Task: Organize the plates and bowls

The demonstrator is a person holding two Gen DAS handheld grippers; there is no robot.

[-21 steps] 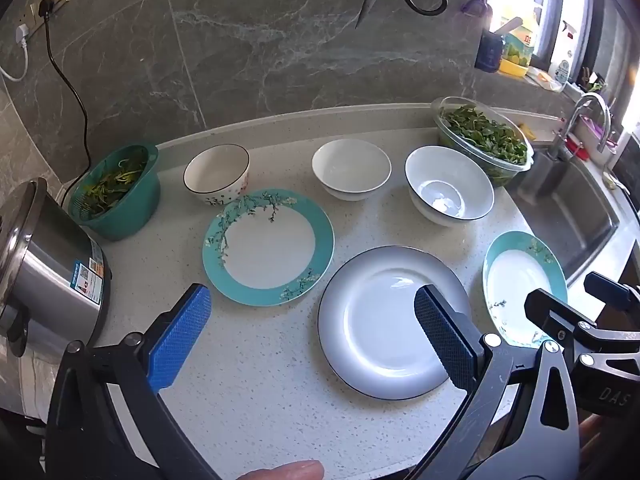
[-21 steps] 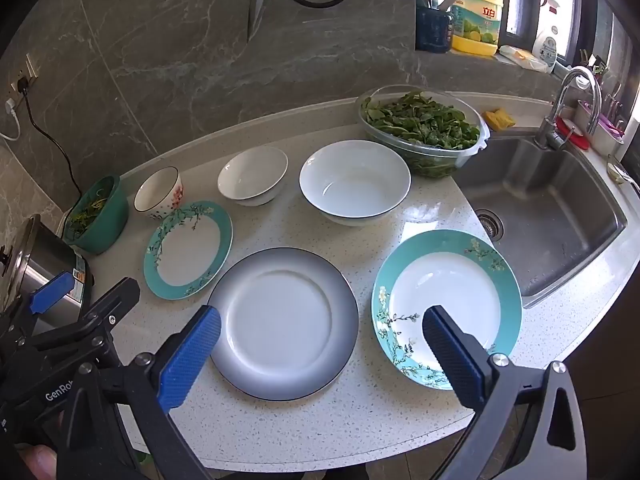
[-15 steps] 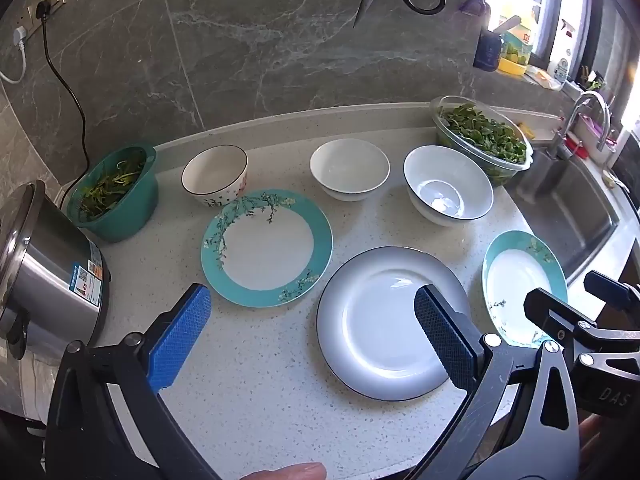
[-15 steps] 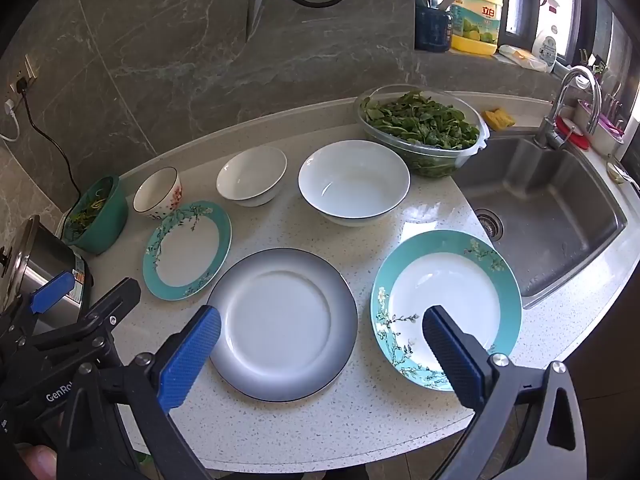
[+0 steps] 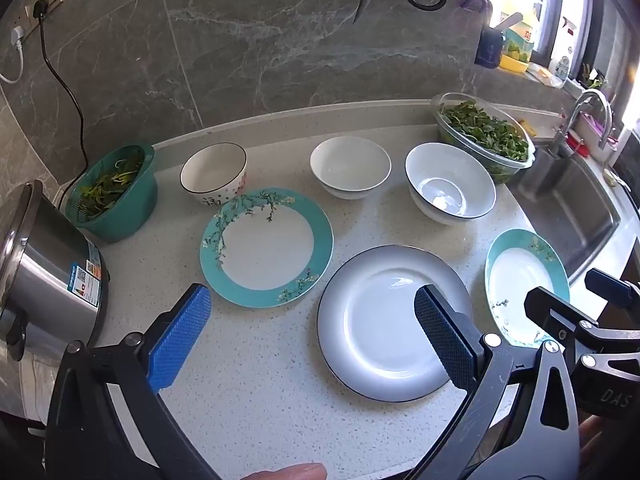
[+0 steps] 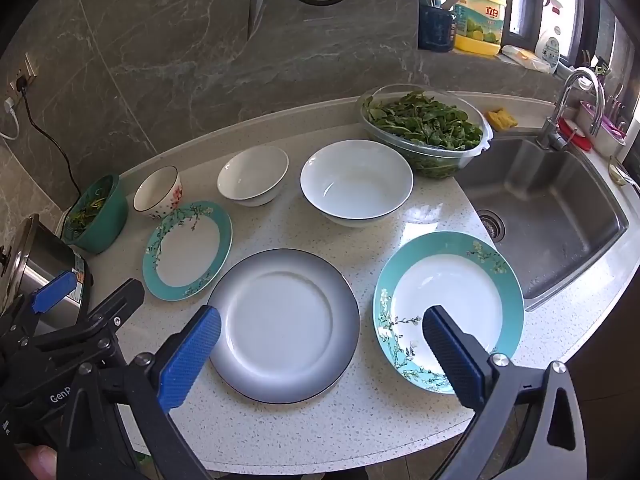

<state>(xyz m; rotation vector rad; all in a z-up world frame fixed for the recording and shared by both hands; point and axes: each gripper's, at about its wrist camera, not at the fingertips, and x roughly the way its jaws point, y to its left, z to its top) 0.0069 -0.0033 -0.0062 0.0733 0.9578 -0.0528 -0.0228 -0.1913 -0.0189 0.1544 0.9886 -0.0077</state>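
Evidently nothing is picked up yet: both grippers hover above the near edge of the countertop (image 6: 360,412), jaws spread wide and empty, so the step in hand looks like choosing a first piece.

Ahead of the left gripper (image 5: 312,334), between its fingers, lies the left teal-rimmed plate (image 5: 266,246); the grey-rimmed plate (image 5: 394,326) sits under its right finger. Beyond them stand the flower-patterned bowl (image 5: 214,172), the small white bowl (image 5: 350,166) and the large white bowl (image 5: 450,182), all apart from one another.

Ahead of the right gripper (image 6: 320,354), the same grey-rimmed plate (image 6: 284,324) lies just past its left finger, and the right teal-rimmed plate (image 6: 448,306) sits under its right finger, near the sink (image 6: 560,220).

My guess is that stacking comes next. A flat plate gives little to pinch, so one finger must slip under a rim at the counter edge, jaws narrowed first. The two matching teal plates seem natural partners, and the smaller bowls should nest in the large one.
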